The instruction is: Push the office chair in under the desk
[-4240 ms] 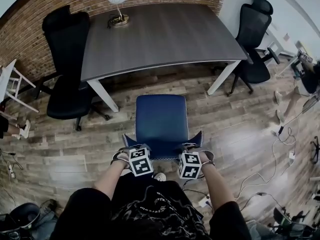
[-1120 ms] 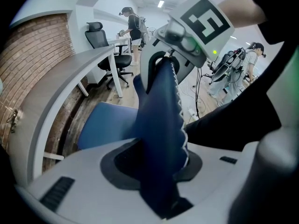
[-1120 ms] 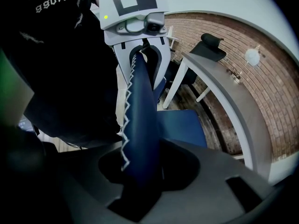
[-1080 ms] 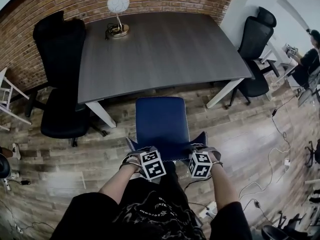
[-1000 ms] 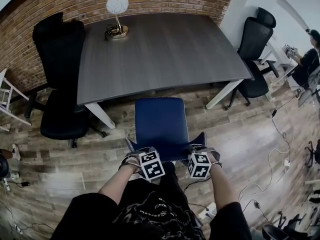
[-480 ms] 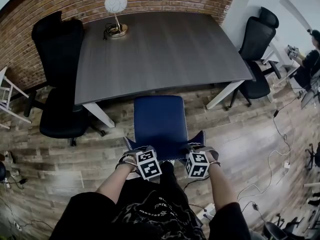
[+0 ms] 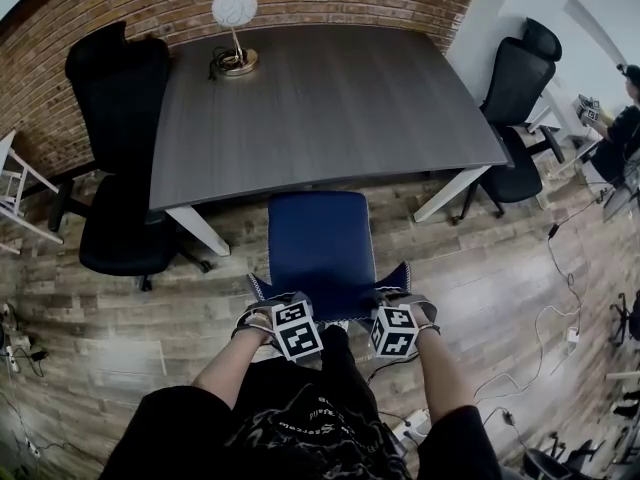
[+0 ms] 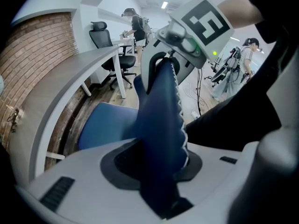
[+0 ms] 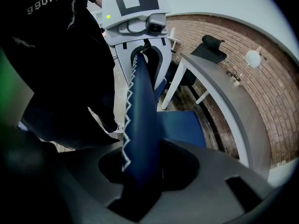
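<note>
A blue office chair (image 7: pixel 320 240) stands in front of the grey desk (image 7: pixel 320 88), its seat's front edge level with the desk's near edge. The two grippers clamp the top edge of its backrest (image 7: pixel 330 290) from above. My left gripper (image 7: pixel 264 306) is shut on the backrest's left end, my right gripper (image 7: pixel 397 302) on its right end. In the left gripper view the blue backrest (image 8: pixel 159 120) with white zigzag stitching fills the left gripper (image 8: pixel 156 171). The right gripper view shows the same backrest (image 9: pixel 140 120) wedged in the right gripper (image 9: pixel 140 176).
A black chair (image 7: pixel 120 168) stands at the desk's left end and another (image 7: pixel 520 98) beyond its right end. A globe lamp (image 7: pixel 235 13) is on the desk's far left. Cables (image 7: pixel 560 268) trail over the wooden floor at right. A white stool (image 7: pixel 15 183) is at far left.
Compared with several seconds ago, the blue chair stands closer to the desk, the gap to its edge gone. Within the last second nothing has visibly moved.
</note>
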A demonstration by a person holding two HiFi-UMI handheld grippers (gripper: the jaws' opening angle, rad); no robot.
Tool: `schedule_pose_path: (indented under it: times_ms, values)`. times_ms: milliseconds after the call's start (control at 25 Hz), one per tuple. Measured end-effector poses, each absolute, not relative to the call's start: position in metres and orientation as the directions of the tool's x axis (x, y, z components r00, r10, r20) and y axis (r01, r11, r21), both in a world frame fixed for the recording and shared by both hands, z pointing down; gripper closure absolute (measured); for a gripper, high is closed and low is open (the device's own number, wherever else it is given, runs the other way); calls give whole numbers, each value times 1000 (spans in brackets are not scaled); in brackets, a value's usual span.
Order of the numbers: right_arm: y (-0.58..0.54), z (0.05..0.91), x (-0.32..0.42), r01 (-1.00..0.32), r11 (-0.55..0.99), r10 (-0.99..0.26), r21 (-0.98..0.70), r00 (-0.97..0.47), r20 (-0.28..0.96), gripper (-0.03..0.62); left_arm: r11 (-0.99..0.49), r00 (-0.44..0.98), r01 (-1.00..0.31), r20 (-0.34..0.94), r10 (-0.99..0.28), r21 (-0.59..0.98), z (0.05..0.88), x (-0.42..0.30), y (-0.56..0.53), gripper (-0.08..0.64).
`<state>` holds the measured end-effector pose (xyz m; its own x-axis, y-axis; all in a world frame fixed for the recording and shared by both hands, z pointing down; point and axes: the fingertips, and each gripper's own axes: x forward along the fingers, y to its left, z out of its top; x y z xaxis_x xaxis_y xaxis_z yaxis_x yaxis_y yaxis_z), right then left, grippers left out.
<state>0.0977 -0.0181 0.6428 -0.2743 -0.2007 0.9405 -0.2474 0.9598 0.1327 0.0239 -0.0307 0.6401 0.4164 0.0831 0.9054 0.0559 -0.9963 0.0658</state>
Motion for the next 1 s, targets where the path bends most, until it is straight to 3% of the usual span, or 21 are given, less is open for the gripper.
schedule_pose_path:
  times_ms: [1000]
  values:
    - [-47, 645, 123, -200, 968, -205, 151, -283, 937, 480, -998, 428, 7, 902, 62, 66, 643, 49, -57, 426]
